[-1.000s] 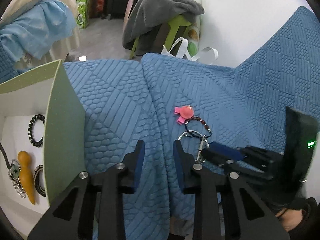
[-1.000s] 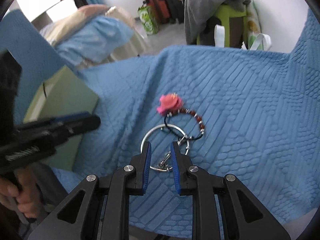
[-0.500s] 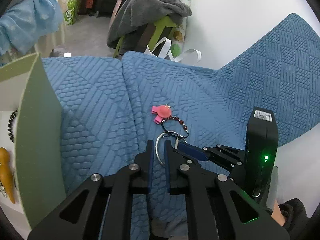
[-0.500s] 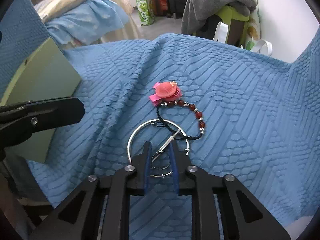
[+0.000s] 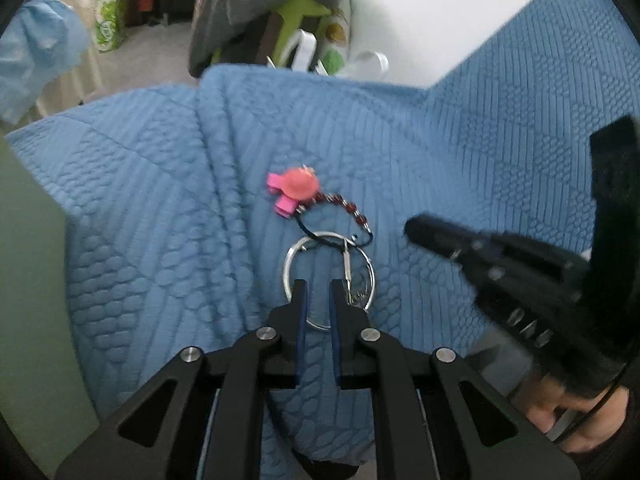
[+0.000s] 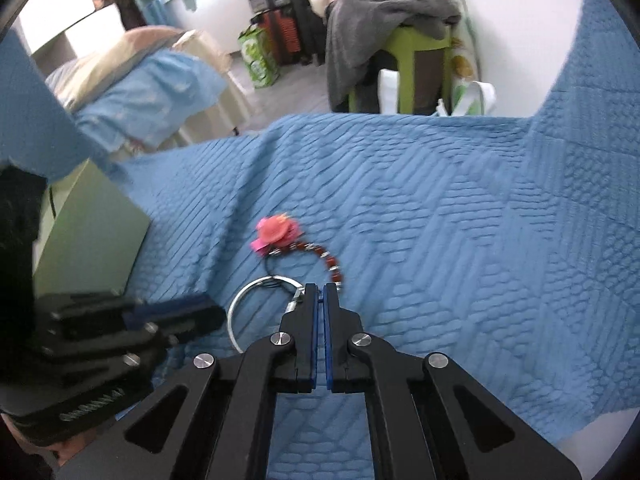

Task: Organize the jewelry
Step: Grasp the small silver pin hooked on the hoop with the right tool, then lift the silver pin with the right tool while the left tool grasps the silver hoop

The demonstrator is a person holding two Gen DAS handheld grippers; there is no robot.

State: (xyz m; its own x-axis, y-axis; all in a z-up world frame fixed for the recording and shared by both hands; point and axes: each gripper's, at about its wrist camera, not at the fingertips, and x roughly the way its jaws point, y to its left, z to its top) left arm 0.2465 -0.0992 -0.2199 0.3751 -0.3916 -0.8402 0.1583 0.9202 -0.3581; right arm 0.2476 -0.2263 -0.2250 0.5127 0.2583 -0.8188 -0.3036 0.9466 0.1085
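Observation:
A silver key ring (image 5: 285, 268) with a small clasp lies on the blue quilted cover, looped with a bracelet of red beads that carries a pink hat charm (image 5: 296, 186). My left gripper (image 5: 319, 292) stands over the ring's near arc. Its jaws are opening slightly, the thin wire lies in the gap, and the pads do not press on it. My right gripper (image 6: 320, 292) is shut with nothing in it. From the left wrist view its tip (image 5: 416, 230) hangs to the right of the ring, apart from it. The charm (image 6: 276, 232) and ring (image 6: 231, 320) also show ahead of the right gripper.
A green box (image 6: 92, 220) stands on the cover at the left, its wall (image 5: 24, 260) close to my left gripper. Beyond the cover's far edge are a green stool under grey clothes (image 6: 400, 4), bags and a blue-covered bed. A person's hand (image 5: 580, 432) holds the right gripper.
My left gripper moved in over the key ring and its jaws narrowed. My right gripper, which straddled the clasp, shut and drew away to the right. The box's inside slid out of the left view.

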